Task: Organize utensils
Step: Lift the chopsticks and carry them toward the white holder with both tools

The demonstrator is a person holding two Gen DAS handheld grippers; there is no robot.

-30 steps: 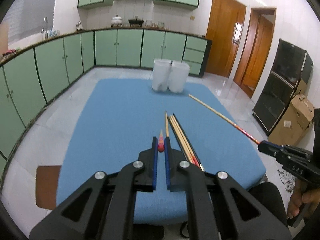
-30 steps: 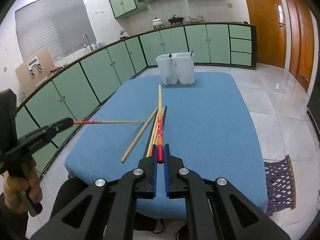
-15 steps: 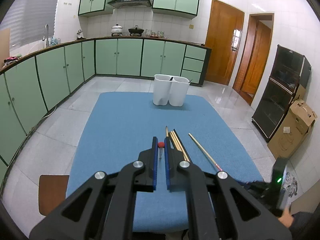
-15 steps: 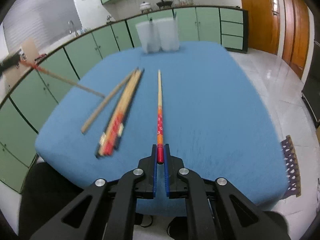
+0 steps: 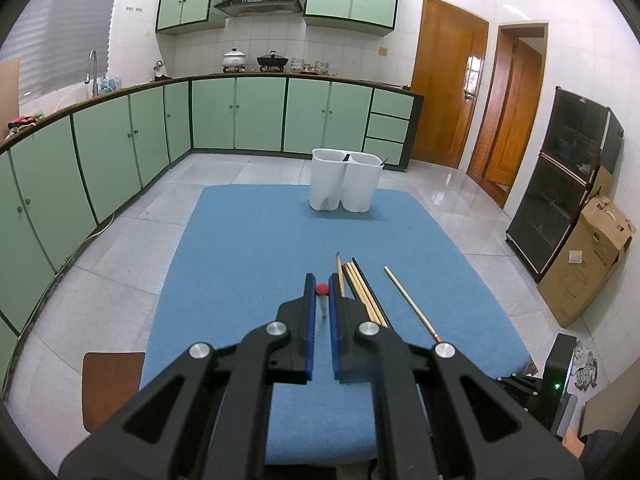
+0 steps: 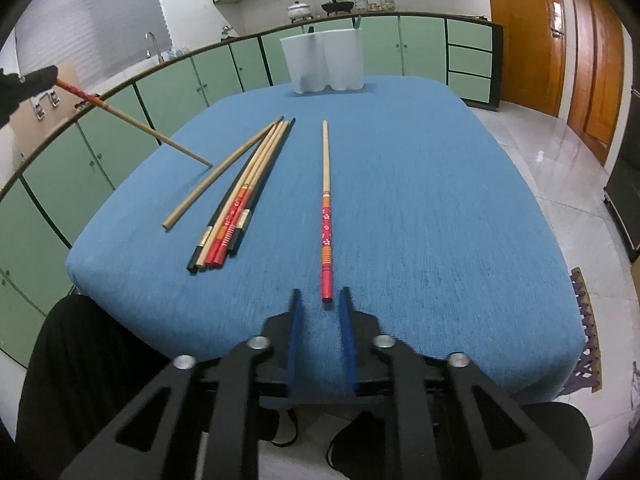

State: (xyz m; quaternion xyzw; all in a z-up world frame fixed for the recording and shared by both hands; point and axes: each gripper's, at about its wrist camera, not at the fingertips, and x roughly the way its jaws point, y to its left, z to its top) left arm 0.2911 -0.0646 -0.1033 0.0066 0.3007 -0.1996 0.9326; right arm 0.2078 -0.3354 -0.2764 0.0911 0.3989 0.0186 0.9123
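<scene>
My left gripper (image 5: 321,278) is shut on a chopstick whose red end (image 5: 322,289) shows between the pads. In the right wrist view that chopstick (image 6: 132,124) slants down from the upper left, its tip on the blue table cover (image 6: 420,200). My right gripper (image 6: 319,296) is low at the table's near edge and its jaws are opening. A red-handled chopstick (image 6: 326,236) lies flat on the cloth, its end just between the tips, untouched by the pads. To its left lie a bundle of chopsticks (image 6: 240,208) and a plain one (image 6: 224,172). A white two-part holder (image 6: 324,62) stands at the far edge.
Green cabinets run along the back and left walls. A brown stool (image 5: 112,384) is left of the table; a cardboard box (image 5: 588,264) and a black cabinet (image 5: 568,184) are to the right. A woven mat (image 6: 584,332) lies on the floor. Dark-clothed legs (image 6: 80,360) are below the table edge.
The right gripper came down with its red-handled chopstick, laid it on the cloth and parted its jaws. The left gripper kept its grip, and its chopstick now slants down to the table.
</scene>
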